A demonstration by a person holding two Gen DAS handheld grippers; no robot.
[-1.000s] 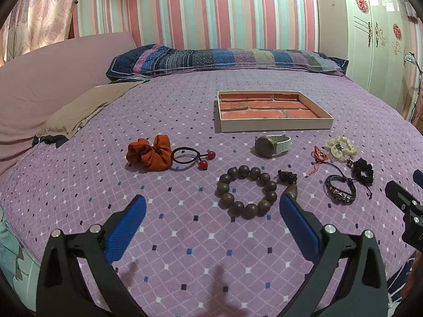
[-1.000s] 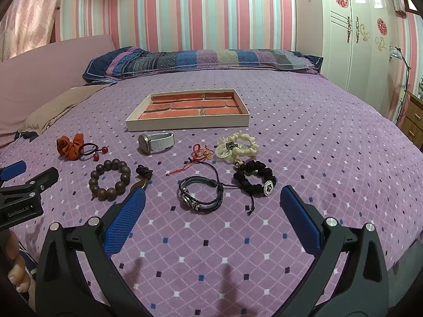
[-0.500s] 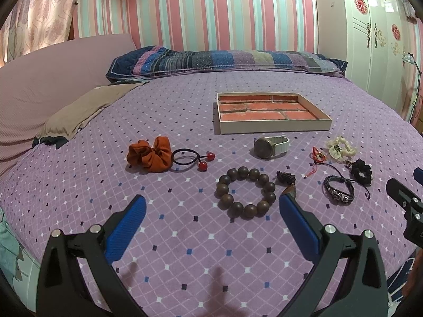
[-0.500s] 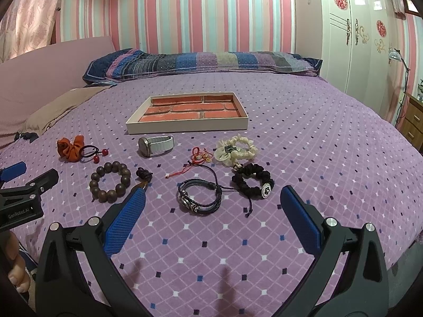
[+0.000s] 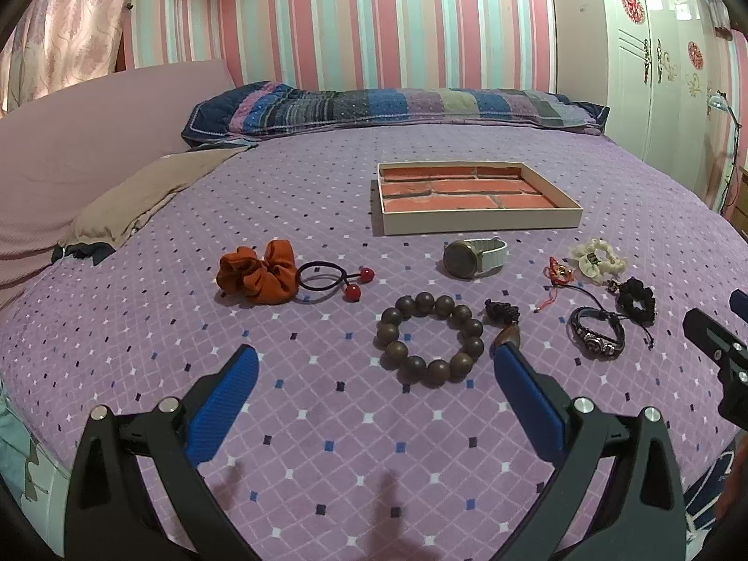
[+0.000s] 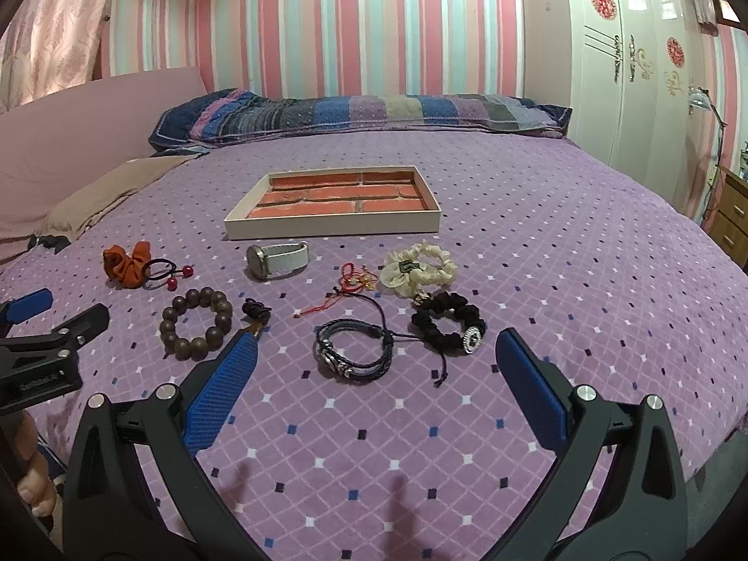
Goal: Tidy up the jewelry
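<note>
Both claws hang above the near edge of the bed [image 5: 327,458], each with its blue pads spread wide and nothing between them, and the jewelry lies ahead of them in a loose row with the tray [image 5: 477,222] further back, its brick-patterned floor bare. In the left wrist view the left claw [image 5: 376,378] has the wooden bead bracelet [image 5: 429,337] just above the middle of the gap between its pads, slightly toward the right pad; this is the piece nearest it, a closed ring of large dark brown beads lying flat, with a dark knotted tassel [image 5: 502,312] trailing off to its right toward the pad tip. In the right wrist view the right claw [image 6: 376,376] has the dark braided leather bracelet [image 6: 354,350] almost dead centre just beyond its pads, lying flat as an oval whose long axis runs across the frame, a metal charm at its lower left and a thin cord looping off to the upper right. The black scrunchie [image 6: 448,323] sits just right of it, the cream scrunchie [image 6: 417,270] and red string bracelet [image 6: 356,280] further up, the watch [image 6: 276,259] nearer the tray. I judge each claw best placed for the piece straight ahead of it; nothing is in the tray yet.
</note>
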